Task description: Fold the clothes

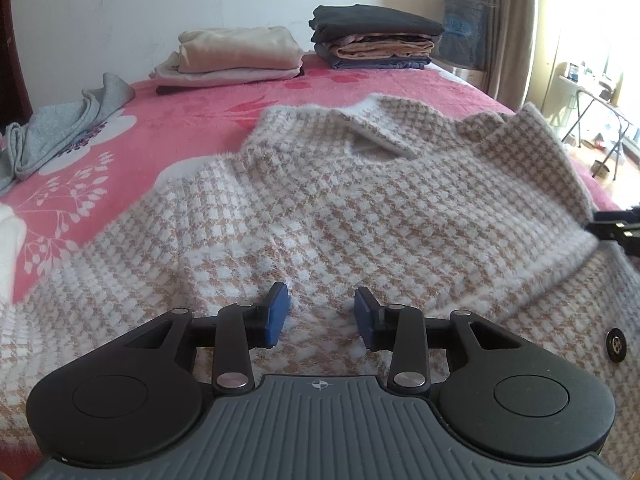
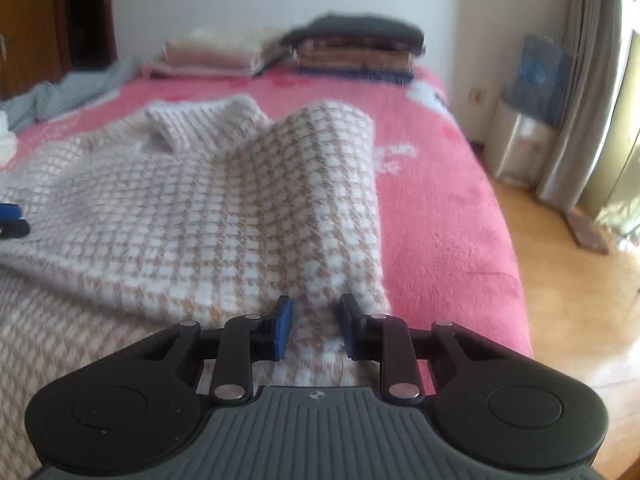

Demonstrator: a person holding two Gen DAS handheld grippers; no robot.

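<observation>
My right claw (image 2: pixel 314 330) has its blue pads part closed with a ridge of the sweater (image 2: pixel 224 216) running up between them; whether the pads truly pinch the knit or only flank it, I cannot tell, since the picture is blurred there. That ridge is a flap of the sweater's right side, raised off the bed (image 2: pixel 452 208) and leaning inward over the body. My left claw (image 1: pixel 320 318) is part open above the lower middle of the sweater, pads apart, with flat knit showing between them and nothing held, as far as I can see.

Outward from there, the sweater lies spread face up across the pink bed, collar (image 1: pixel 376 136) toward the wall, and one button (image 1: pixel 616 345) shows on the near right.

At the head of the bed sit two folded stacks, a pale stack (image 1: pixel 236 56) and a dark stack (image 1: pixel 376 38), so I judge much of the job done. This sweater is only at its first side fold. A grey garment (image 1: pixel 60 132) lies crumpled at the left, apparently not folded yet.
</observation>
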